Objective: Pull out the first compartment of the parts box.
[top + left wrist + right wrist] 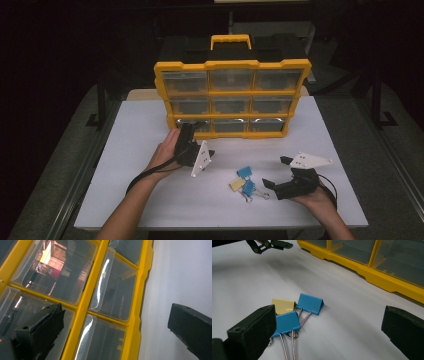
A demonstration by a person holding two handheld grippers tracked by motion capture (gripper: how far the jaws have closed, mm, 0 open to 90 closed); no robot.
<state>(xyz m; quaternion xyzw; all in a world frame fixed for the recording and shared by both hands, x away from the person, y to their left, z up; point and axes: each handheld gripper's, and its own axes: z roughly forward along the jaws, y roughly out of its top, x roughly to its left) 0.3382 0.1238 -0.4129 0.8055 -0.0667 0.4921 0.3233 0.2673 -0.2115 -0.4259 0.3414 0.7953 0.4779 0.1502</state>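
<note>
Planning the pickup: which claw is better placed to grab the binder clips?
Right. The right claw is open and aimed at the binder clips just ahead of it, while the left claw faces the yellow drawer organizer.

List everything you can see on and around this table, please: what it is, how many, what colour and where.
Storage organiser: one, yellow frame with a yellow handle, nine clear drawers in three rows, standing at the far middle of the table.
Binder clips: three in a cluster on the near right of the table; two blue, one yellow.
Table: one, white top, dark surroundings.
Left gripper: one, black with a white plate, jaws open, by the organiser's lower left drawer.
Right gripper: one, black with a white plate, jaws open, just right of the clips.
Hands: two, the left hand and the right hand, each holding a gripper.
</note>
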